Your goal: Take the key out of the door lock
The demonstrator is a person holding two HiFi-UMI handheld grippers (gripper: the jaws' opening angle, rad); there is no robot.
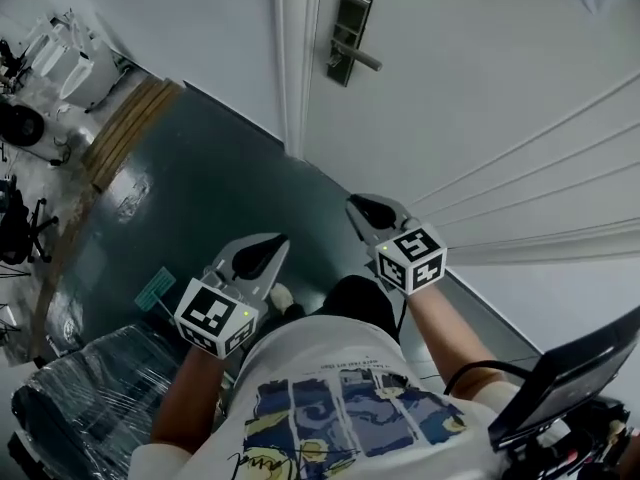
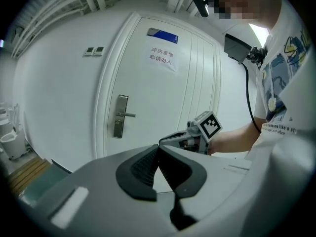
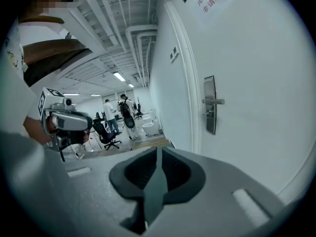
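The white door (image 1: 470, 88) is closed, and its metal lock plate (image 1: 348, 36) carries a lever handle (image 1: 362, 59). The lock plate (image 2: 120, 116) also shows in the left gripper view, and the lock plate (image 3: 210, 104) in the right gripper view. Under the lever a small part sticks out; it is too small to tell as the key. My left gripper (image 1: 264, 258) and right gripper (image 1: 367, 210) hang low in front of me, well short of the lock. The left gripper (image 2: 157, 148) is shut with nothing in it, as is the right gripper (image 3: 158, 151).
A dark floor (image 1: 200, 188) runs to the door, with a wooden strip (image 1: 130, 128) at the left. A plastic-wrapped seat (image 1: 70, 408) stands at the lower left and a dark device (image 1: 575, 378) at the lower right. People (image 3: 123, 110) and an office chair (image 3: 105, 132) are far behind.
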